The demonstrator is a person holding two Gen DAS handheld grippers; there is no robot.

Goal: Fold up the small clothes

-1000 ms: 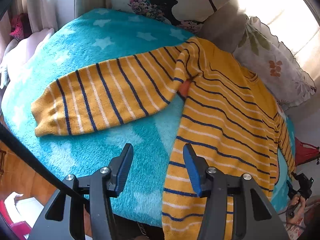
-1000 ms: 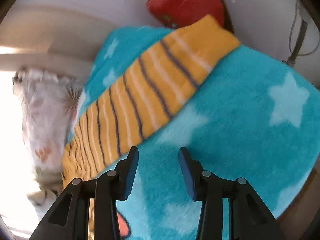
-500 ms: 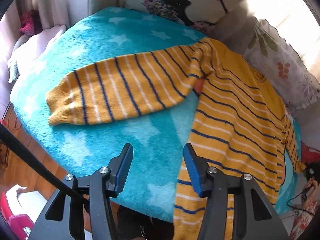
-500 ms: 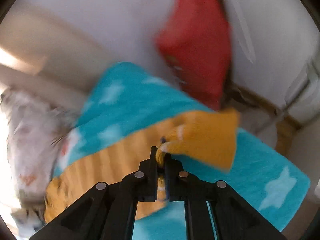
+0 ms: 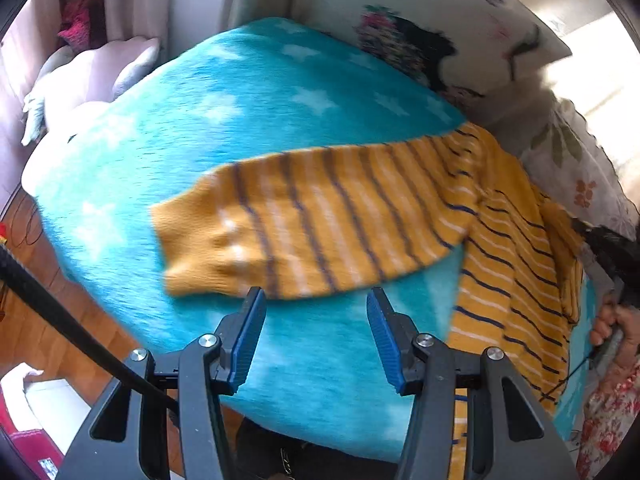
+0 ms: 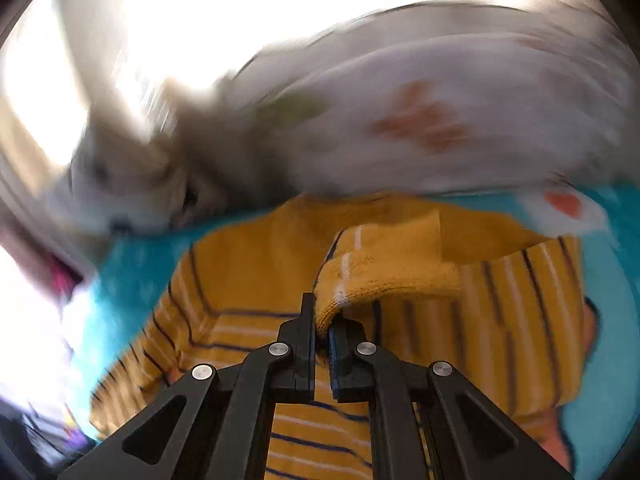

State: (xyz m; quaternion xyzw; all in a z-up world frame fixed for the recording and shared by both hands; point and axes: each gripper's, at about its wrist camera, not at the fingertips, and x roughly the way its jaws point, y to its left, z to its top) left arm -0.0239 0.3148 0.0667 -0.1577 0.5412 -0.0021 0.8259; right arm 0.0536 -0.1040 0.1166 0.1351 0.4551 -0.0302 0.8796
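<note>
Two pillows frame the far side of a bed covered by a fluffy turquoise star blanket [image 5: 248, 112]: a printed pillow [image 5: 432, 36] and a floral pillow [image 5: 576, 168]. Wooden floor [image 5: 28, 320] shows beyond the blanket's edge. On the blanket lies the mustard striped sweater [image 5: 512, 248], one sleeve [image 5: 304, 232] stretched flat. Just short of that sleeve, the left gripper [image 5: 316, 336] hangs with jaws apart and nothing between them. Over the sweater's body, the right gripper [image 6: 322, 340] pinches the other sleeve's cuff [image 6: 376, 272].
</note>
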